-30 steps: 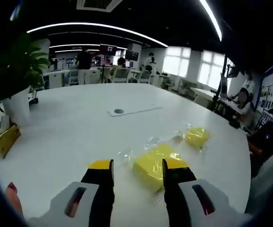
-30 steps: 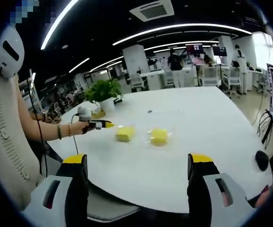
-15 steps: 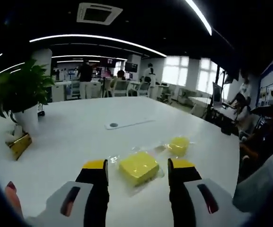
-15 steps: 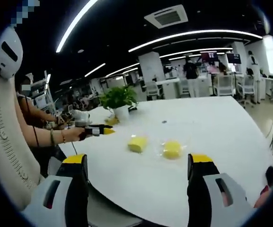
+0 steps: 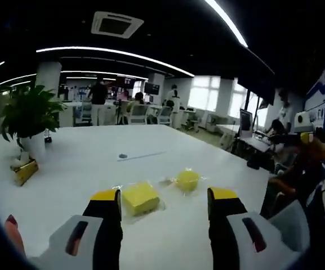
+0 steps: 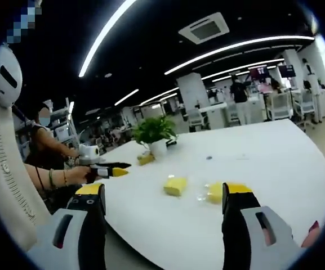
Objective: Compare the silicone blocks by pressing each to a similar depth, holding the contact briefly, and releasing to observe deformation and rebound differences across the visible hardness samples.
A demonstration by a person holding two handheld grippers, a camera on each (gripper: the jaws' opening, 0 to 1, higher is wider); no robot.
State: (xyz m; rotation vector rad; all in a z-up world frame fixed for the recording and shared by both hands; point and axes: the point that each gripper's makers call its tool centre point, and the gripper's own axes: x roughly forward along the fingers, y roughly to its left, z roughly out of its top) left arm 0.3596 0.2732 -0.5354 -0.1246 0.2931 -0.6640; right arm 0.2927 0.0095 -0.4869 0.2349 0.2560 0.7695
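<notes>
two yellow silicone blocks on a white desk [image 5: 66, 169]
square yellow block in clear wrap [image 5: 140, 198] beside rounder yellow block [image 5: 187, 180]; left gripper [image 5: 163, 201] and right gripper [image 6: 165, 194] fingers apart, empty.

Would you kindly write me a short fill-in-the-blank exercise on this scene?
1. Both blocks, the square one and the round one, are coloured ____.
2. The blocks lie on a white ____.
3. The left claw has its jaws ____, off the blocks.
4. The plant stands in a ____ pot.

Missing words: yellow; table; open; white
</notes>
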